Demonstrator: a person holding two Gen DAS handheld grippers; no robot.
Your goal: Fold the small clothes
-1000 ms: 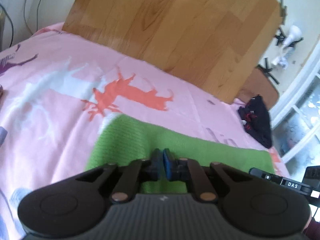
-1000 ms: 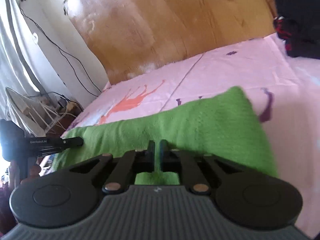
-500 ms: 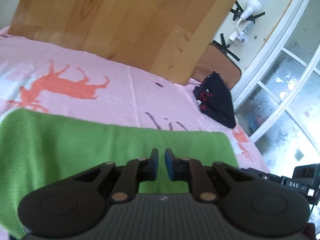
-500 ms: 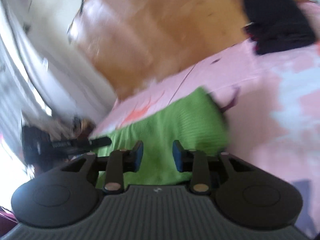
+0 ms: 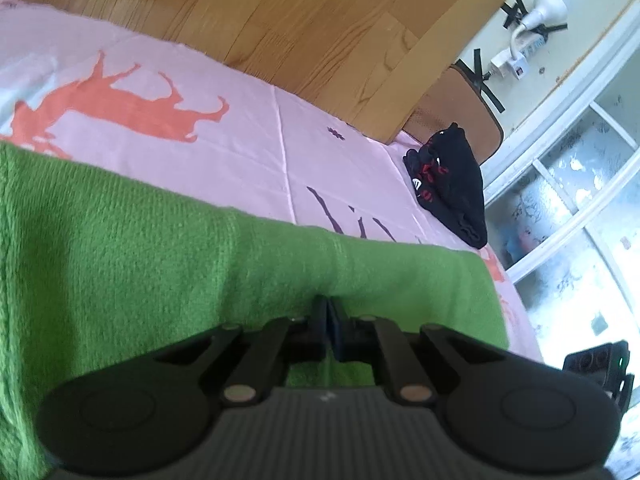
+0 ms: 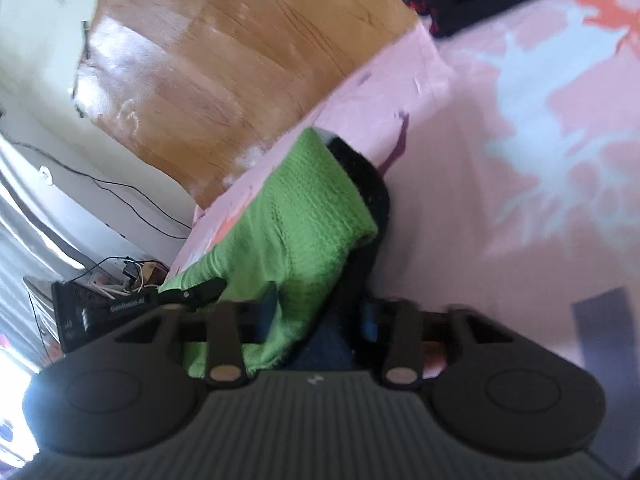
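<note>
Left gripper (image 5: 328,314), fingers pressed together on the near edge of a fuzzy green knitted cloth (image 5: 160,248), holds it over a pink bedsheet with orange animal prints (image 5: 240,128); a dark bundled garment (image 5: 448,184) lies well apart by the window.

Right gripper (image 6: 320,312), fingers spread wide, straddles the cloth's draped end (image 6: 304,208), gripping nothing. A clean fold likely calls for closing on that free edge first, then moving both ends level so the edges meet squarely.
</note>
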